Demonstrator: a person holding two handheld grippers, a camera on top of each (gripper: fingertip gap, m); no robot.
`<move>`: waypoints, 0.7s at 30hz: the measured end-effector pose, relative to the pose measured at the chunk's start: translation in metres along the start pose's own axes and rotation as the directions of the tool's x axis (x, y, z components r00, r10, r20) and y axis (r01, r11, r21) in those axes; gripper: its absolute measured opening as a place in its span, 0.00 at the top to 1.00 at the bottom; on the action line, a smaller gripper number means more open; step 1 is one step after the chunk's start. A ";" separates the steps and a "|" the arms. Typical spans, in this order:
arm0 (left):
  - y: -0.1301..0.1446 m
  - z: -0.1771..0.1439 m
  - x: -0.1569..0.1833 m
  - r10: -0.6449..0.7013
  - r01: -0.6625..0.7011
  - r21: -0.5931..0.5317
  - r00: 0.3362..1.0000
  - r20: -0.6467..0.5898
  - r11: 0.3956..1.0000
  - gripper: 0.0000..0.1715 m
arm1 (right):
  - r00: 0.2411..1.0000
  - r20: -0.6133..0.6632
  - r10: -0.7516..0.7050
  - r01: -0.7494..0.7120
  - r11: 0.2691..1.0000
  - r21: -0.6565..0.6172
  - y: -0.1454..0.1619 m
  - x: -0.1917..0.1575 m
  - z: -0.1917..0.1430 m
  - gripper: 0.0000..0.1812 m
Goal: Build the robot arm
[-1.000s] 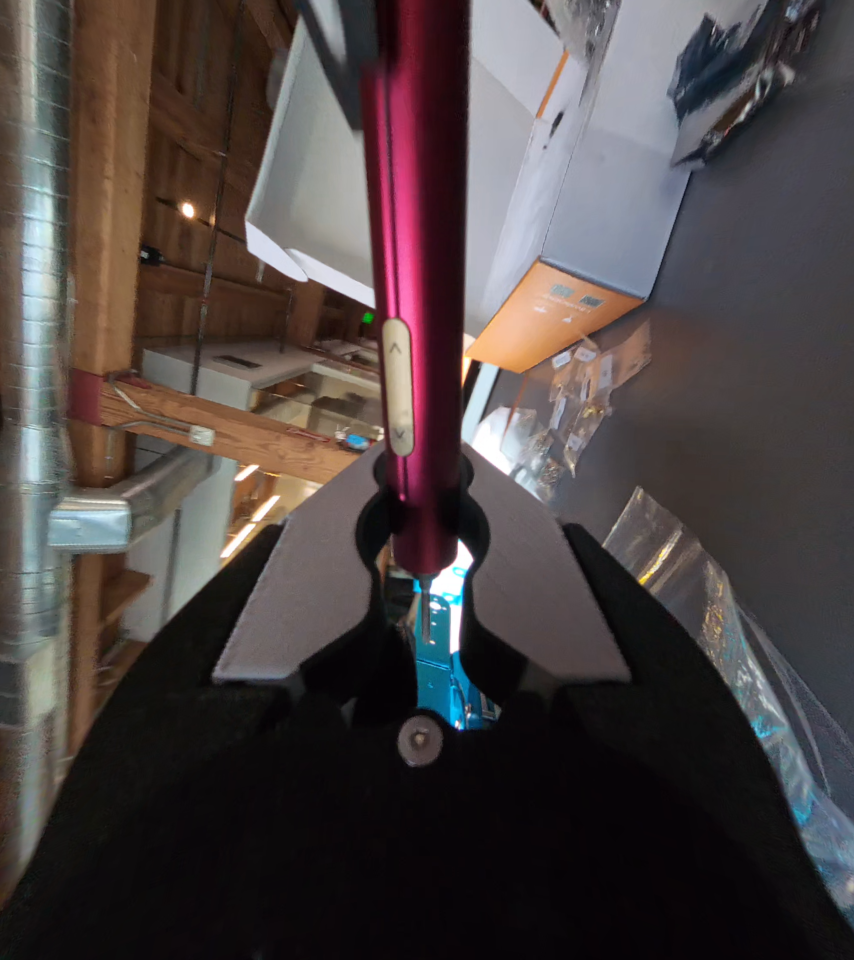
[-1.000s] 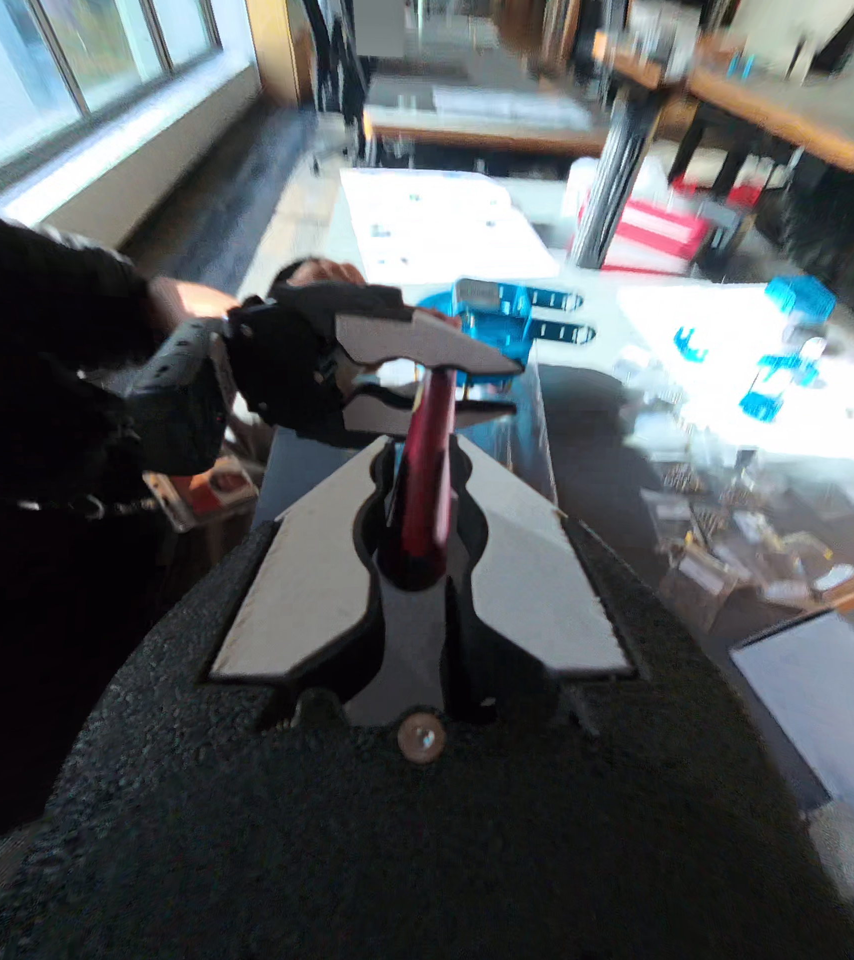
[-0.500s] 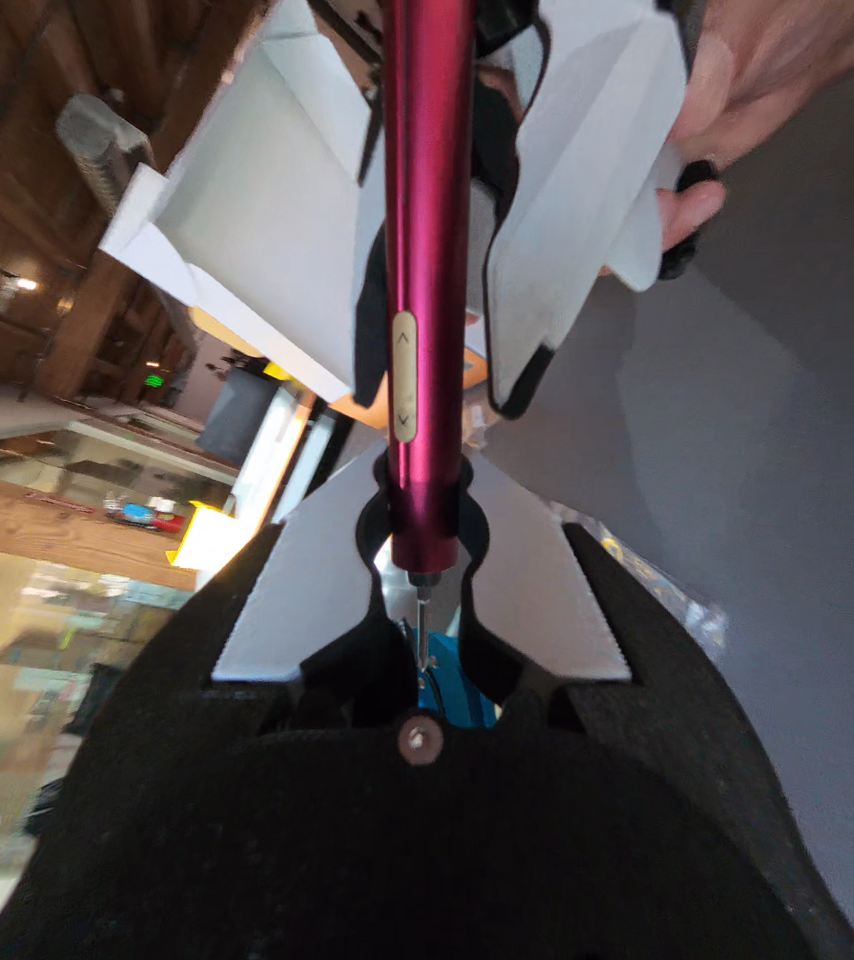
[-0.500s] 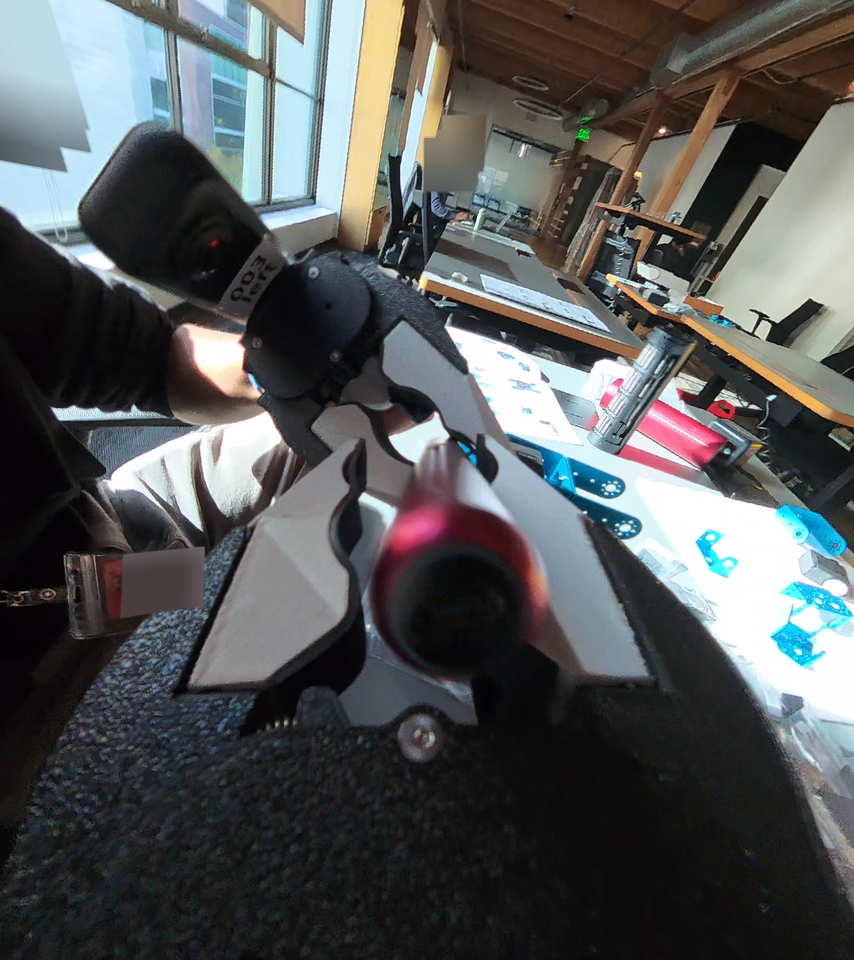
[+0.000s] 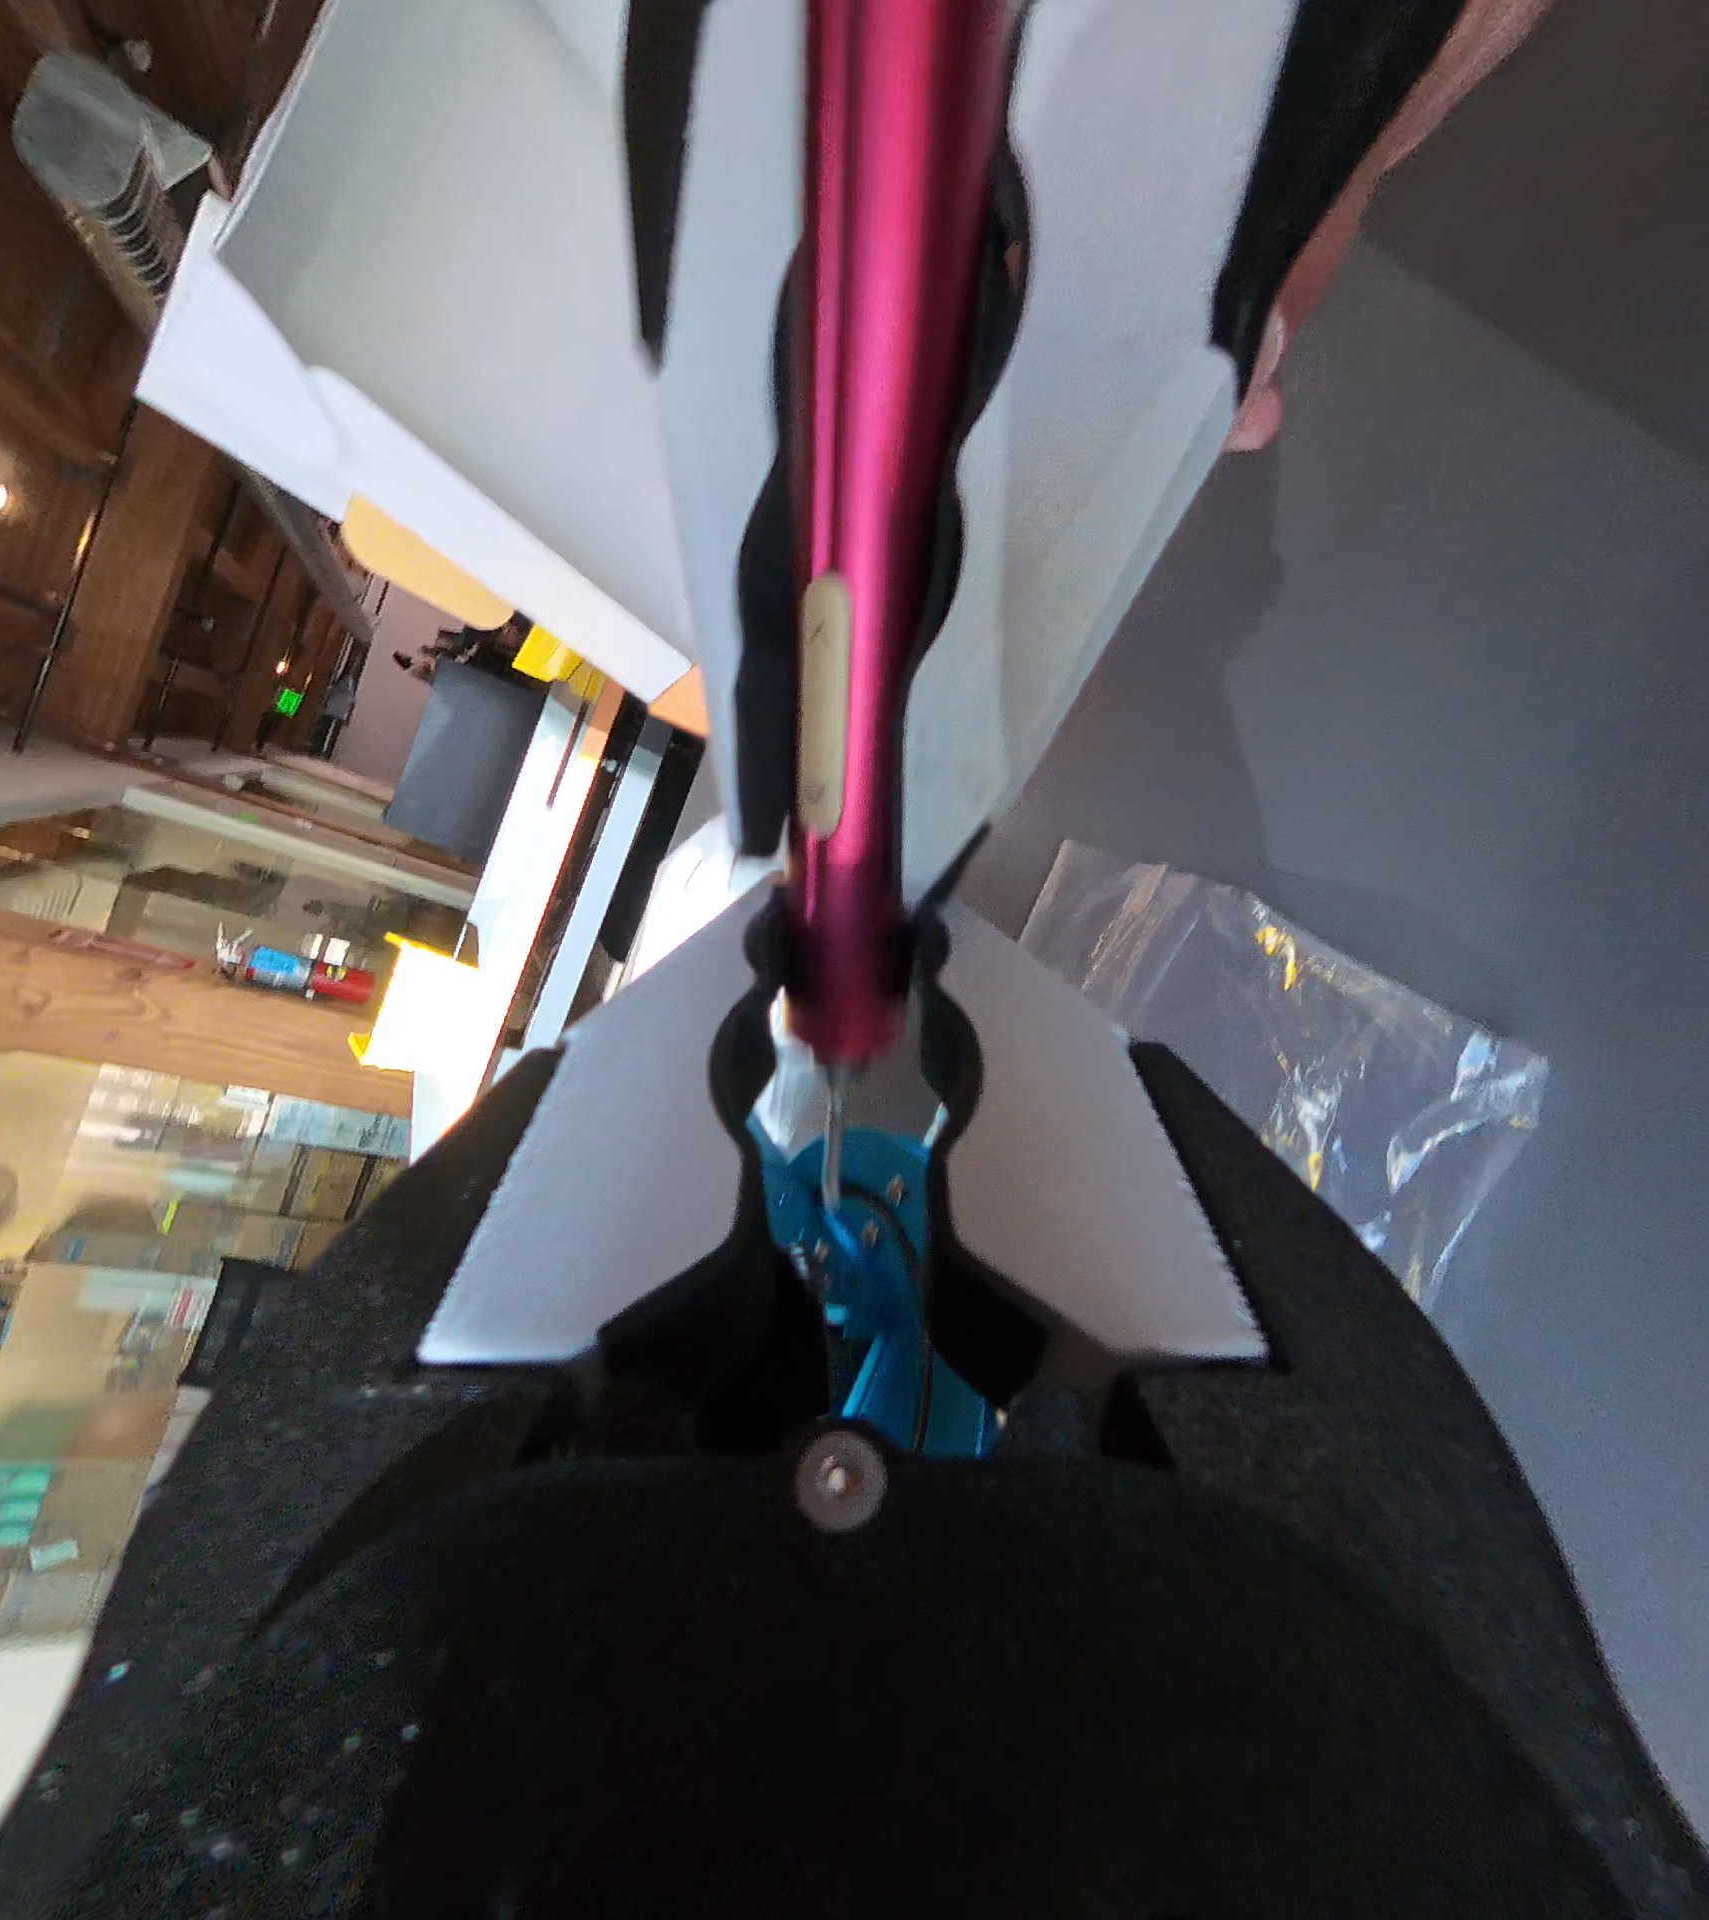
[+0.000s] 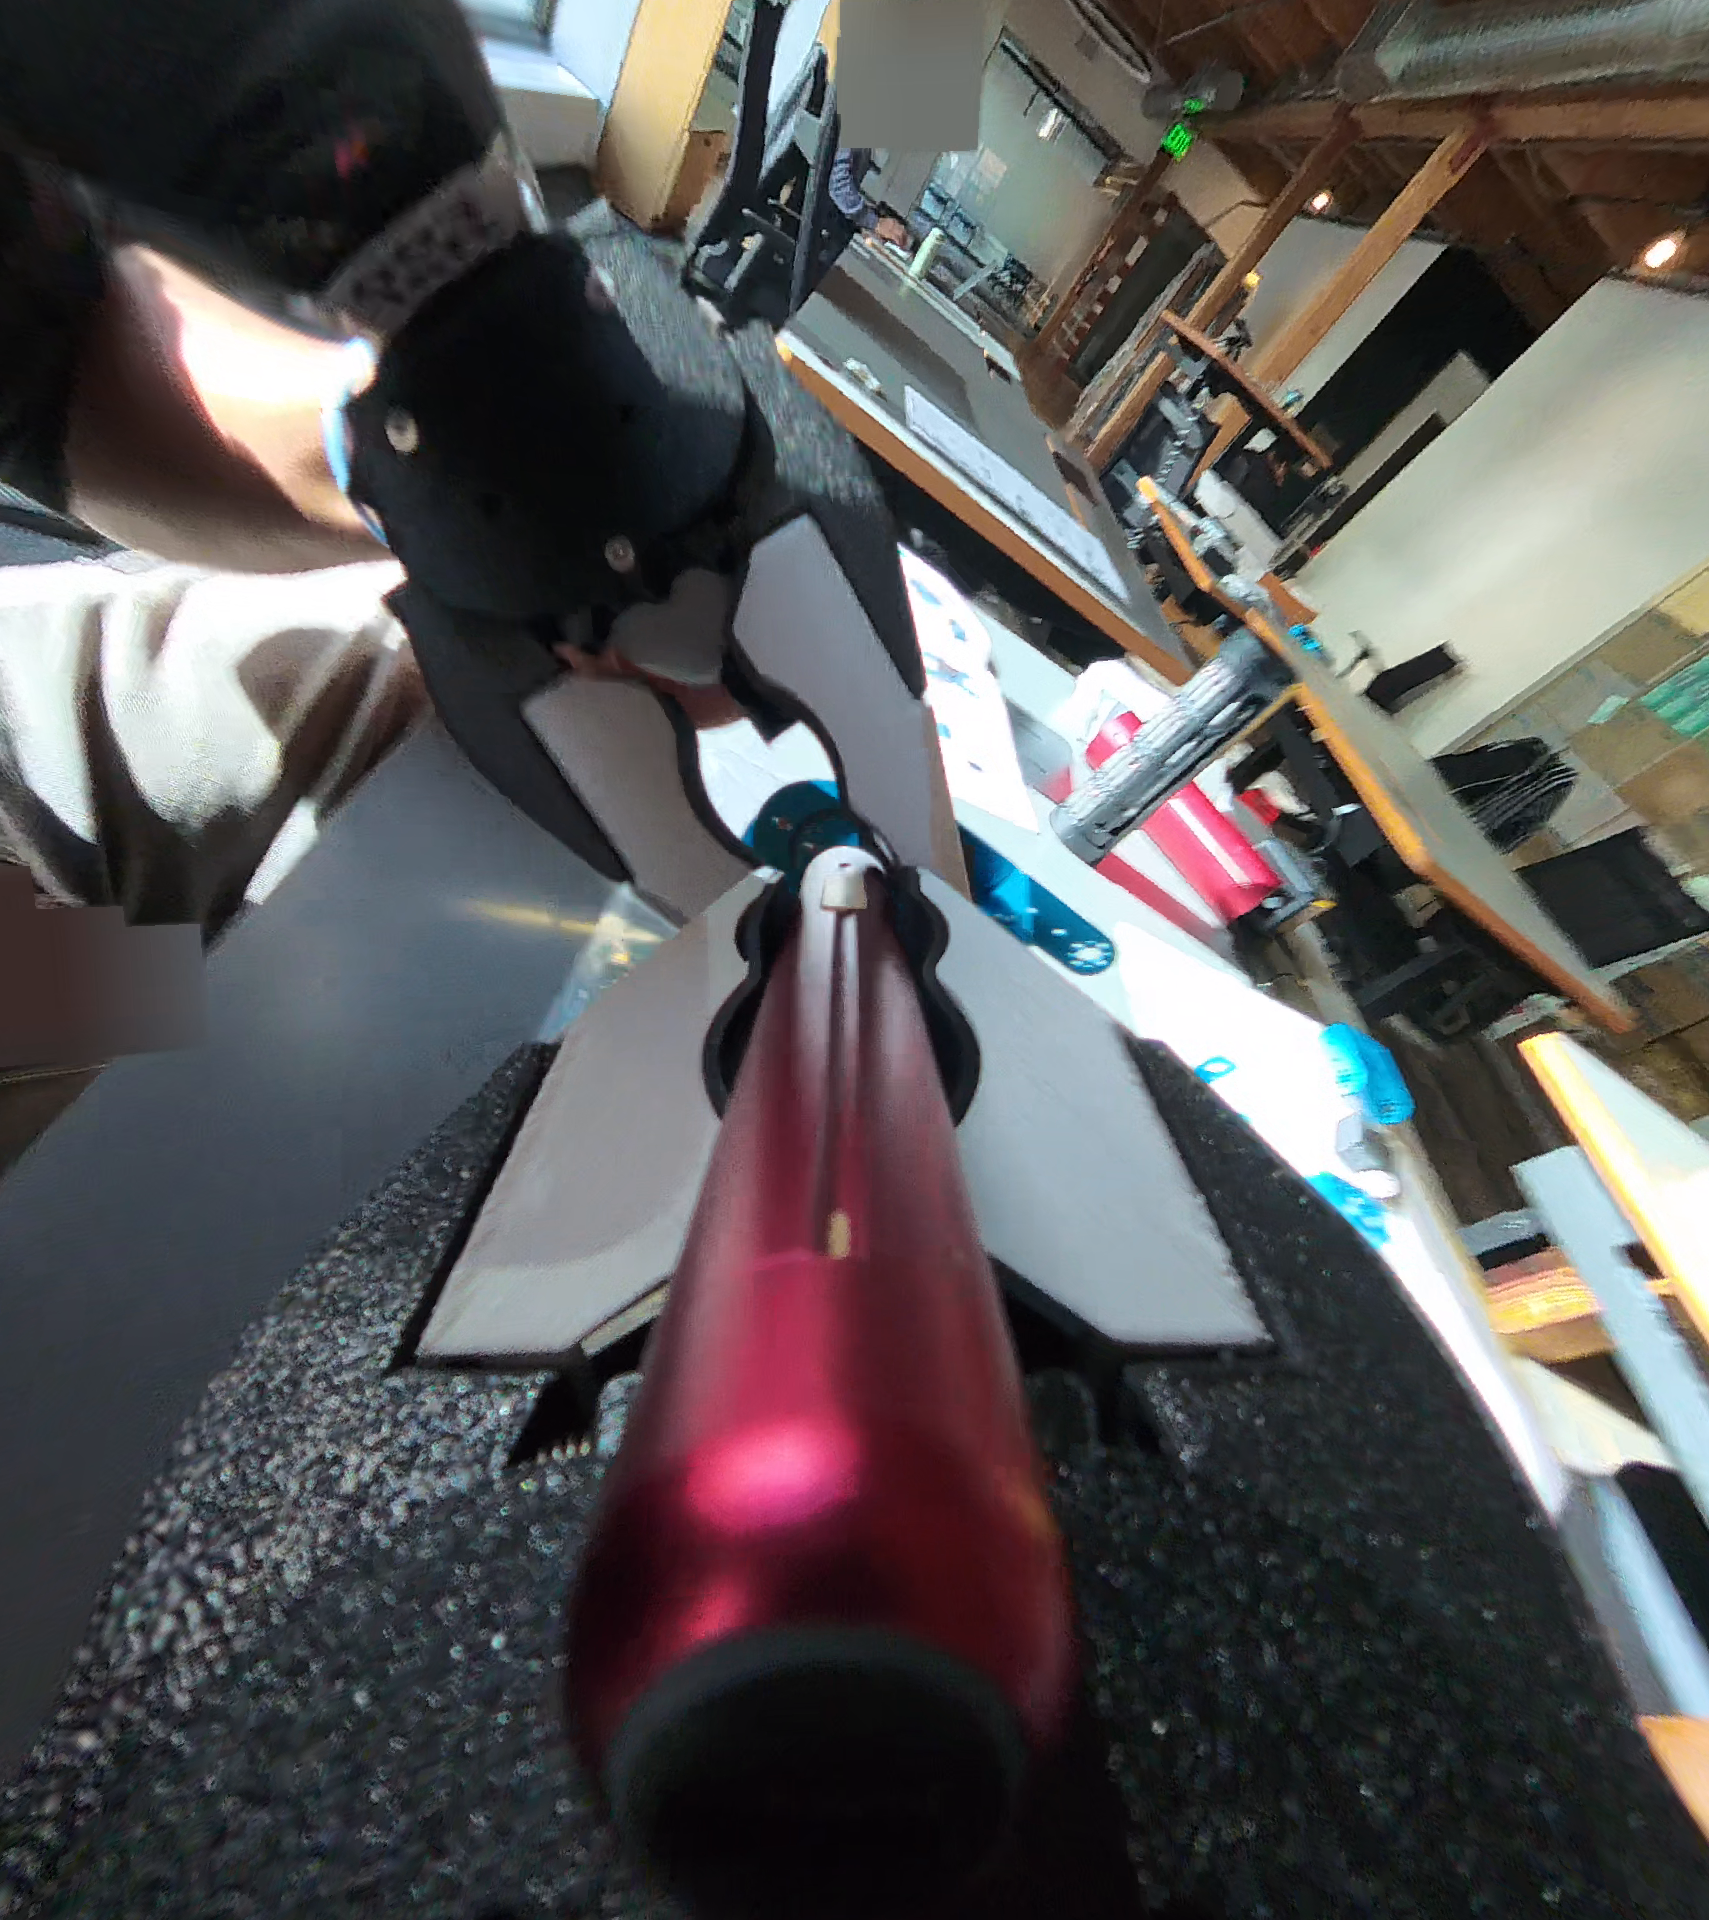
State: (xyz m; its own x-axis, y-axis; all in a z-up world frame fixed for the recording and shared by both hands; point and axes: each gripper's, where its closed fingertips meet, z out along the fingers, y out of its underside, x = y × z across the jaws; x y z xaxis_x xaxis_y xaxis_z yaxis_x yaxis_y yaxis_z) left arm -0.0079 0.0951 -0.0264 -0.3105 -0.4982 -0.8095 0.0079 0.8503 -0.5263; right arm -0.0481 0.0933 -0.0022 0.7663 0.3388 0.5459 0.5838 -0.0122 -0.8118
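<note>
Together we grip one magenta electric screwdriver [image 5: 865, 520] from its two ends. Our left gripper [image 5: 845, 940] is clenched round the tool's lower end, the white fingers [image 5: 611, 1174] pressed against the barrel just above the thin metal bit [image 5: 832, 1138]. That bit points down at a blue metal part [image 5: 860, 1236] seen through the gap behind the fingers; we cannot tell whether the tip touches it. Our right gripper [image 6: 839, 894] is clamped on the same screwdriver [image 6: 819, 1299] higher up, its barrel running back towards the camera and filling the middle of the right wrist view. In the left wrist view this right gripper [image 5: 808, 821] shows from the front, its white fingers [image 5: 1089, 468] on either side of the barrel and close above our left fingers. A pale oval button [image 5: 822, 707] sits on the barrel between the two grips. From the right wrist view the left gripper [image 6: 798, 821] appears just beyond the tool's tip, held by a hand [image 6: 216, 416] in a dark sleeve. A clear plastic bag [image 5: 1297, 1070] lies on the dark grey table [image 5: 1556, 623] to the right, and a white box [image 5: 434, 260] stands open behind. Both views are somewhat blurred.
</note>
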 end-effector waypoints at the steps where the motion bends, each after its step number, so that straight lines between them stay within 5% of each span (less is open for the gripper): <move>1: 0.008 -0.009 -0.007 -0.025 0.025 -0.006 0.999 0.029 1.000 0.84 | 0.997 -0.042 -0.069 0.069 0.998 0.000 0.002 0.005 -0.001 0.89; 4: 0.048 -0.042 -0.031 -0.288 0.289 -0.018 0.956 0.055 0.957 0.76 | 0.969 -0.136 -0.208 0.213 0.977 0.020 0.015 0.018 -0.002 0.88; 9: 0.103 -0.059 -0.036 -0.707 0.708 -0.016 0.706 0.036 0.706 0.60 | 0.908 -0.161 -0.388 0.407 0.907 0.109 0.042 0.011 0.020 0.89; 15: 0.099 -0.034 -0.021 -0.820 0.820 -0.003 0.572 0.026 0.572 0.51 | 0.925 -0.190 -0.329 0.365 0.910 0.198 0.052 0.012 0.023 0.89; 21: 0.098 -0.020 -0.027 -0.809 0.809 -0.019 0.588 0.029 0.587 0.46 | 0.937 -0.167 -0.308 0.341 0.911 0.232 0.053 0.002 0.022 0.89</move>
State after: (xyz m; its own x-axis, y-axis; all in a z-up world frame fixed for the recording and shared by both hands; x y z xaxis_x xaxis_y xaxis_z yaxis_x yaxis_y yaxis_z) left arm -0.0173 0.1955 -0.0512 -0.1614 -0.9852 -0.0578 -0.2644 0.0996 -0.9593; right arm -0.0216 0.1144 -0.0483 0.5827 0.1640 0.7960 0.7308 0.3226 -0.6015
